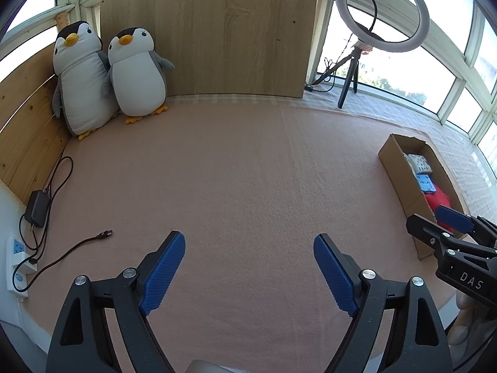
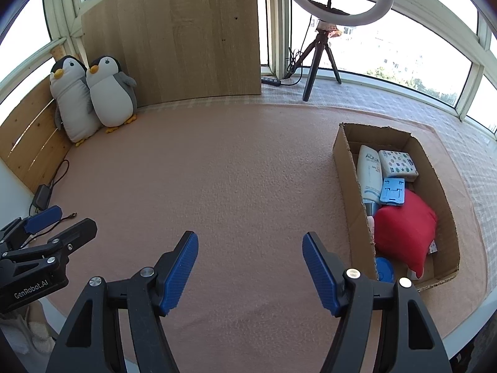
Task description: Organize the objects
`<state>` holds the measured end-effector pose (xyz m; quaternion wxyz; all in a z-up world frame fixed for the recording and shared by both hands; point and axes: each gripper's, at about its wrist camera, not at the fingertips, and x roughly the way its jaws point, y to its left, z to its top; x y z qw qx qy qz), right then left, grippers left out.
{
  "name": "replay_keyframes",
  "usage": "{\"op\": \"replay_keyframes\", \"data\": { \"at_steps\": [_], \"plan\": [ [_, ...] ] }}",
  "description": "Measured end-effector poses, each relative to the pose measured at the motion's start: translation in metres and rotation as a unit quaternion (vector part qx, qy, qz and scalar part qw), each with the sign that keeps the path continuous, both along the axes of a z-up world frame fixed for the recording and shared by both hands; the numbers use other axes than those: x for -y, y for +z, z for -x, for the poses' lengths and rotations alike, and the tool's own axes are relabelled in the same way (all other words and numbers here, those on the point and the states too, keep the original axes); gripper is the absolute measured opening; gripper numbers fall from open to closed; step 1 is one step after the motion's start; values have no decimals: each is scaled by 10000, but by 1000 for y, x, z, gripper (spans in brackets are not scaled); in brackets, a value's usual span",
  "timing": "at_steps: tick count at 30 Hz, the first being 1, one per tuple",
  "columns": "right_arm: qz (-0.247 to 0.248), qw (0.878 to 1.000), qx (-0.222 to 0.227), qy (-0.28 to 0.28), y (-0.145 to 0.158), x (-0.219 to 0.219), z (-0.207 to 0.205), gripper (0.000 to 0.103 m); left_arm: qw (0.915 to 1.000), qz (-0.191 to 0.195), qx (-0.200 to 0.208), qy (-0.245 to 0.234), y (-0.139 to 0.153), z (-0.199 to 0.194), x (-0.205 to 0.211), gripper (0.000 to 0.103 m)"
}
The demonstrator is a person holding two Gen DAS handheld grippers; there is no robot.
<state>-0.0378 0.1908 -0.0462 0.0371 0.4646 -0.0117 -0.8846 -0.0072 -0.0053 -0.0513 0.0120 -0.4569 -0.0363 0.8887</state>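
A cardboard box [image 2: 344,168] stands on the pink blanket at the right. Inside lie a red cushion [image 2: 403,233], a white lotion tube [image 2: 368,171], a white patterned pack [image 2: 397,163], a light-blue plastic piece [image 2: 394,191] and a blue lid [image 2: 384,269]. The same box [image 1: 400,171] shows at the right in the left wrist view. My left gripper [image 1: 249,250] hovers open over bare blanket, nothing between its blue pads. My right gripper [image 2: 250,248] is open too, left of the box, holding nothing. Each gripper appears at the edge of the other's view.
Two plush penguins [image 1: 108,77] lean in the far left corner against a wooden board [image 1: 211,31]. A black charger [image 1: 37,208], its cable [image 1: 77,245] and a white power strip [image 1: 17,261] lie at the left edge. A ring light [image 1: 383,9] on a tripod stands by the windows.
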Motion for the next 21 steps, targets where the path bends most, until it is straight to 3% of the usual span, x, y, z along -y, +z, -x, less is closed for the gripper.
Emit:
{"op": "replay_keyframes", "data": {
  "at_steps": [21],
  "plan": [
    [-35, 10000, -33, -26, 2, 0, 0, 66, 10000, 39, -17, 3, 0, 0, 4, 89]
  ]
}}
